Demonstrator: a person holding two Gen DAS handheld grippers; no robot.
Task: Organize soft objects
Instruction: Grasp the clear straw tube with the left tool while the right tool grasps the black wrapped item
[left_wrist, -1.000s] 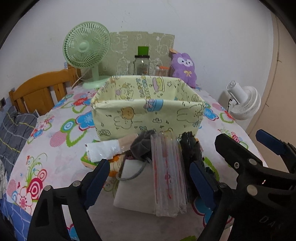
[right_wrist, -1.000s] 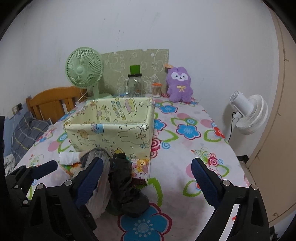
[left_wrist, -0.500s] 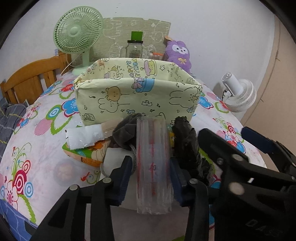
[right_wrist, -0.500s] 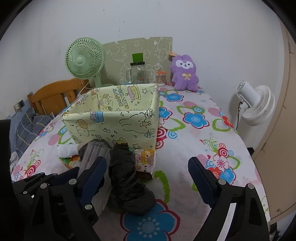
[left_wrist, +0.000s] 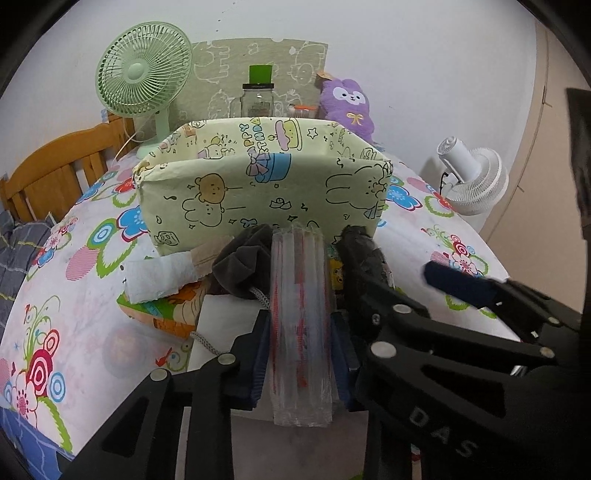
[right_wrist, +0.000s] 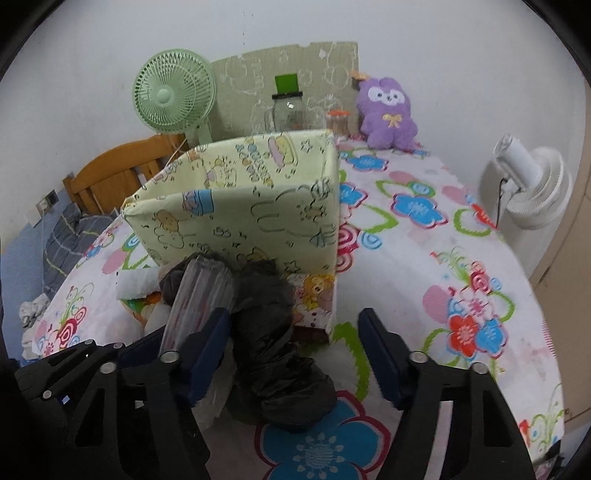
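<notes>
Floral tablecloth (left_wrist: 85, 288); clear plastic roll (left_wrist: 300, 317) between closing left hand-held gripper (left_wrist: 300, 363) pads.

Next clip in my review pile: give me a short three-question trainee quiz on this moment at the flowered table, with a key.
1. True or false: the left gripper has the clear plastic roll between its pads.
2. Which item lies between the fingers of the right gripper? A) purple plush B) black plastic bundle C) glass jar
3. Fill in: the pile of soft items lies on the near side of the pale green cartoon-print ____.

Key
1. True; the jaws are closing on it.
2. B, the black plastic bundle; the jaws are closing, with the pads not yet pressing it.
3. box
</notes>
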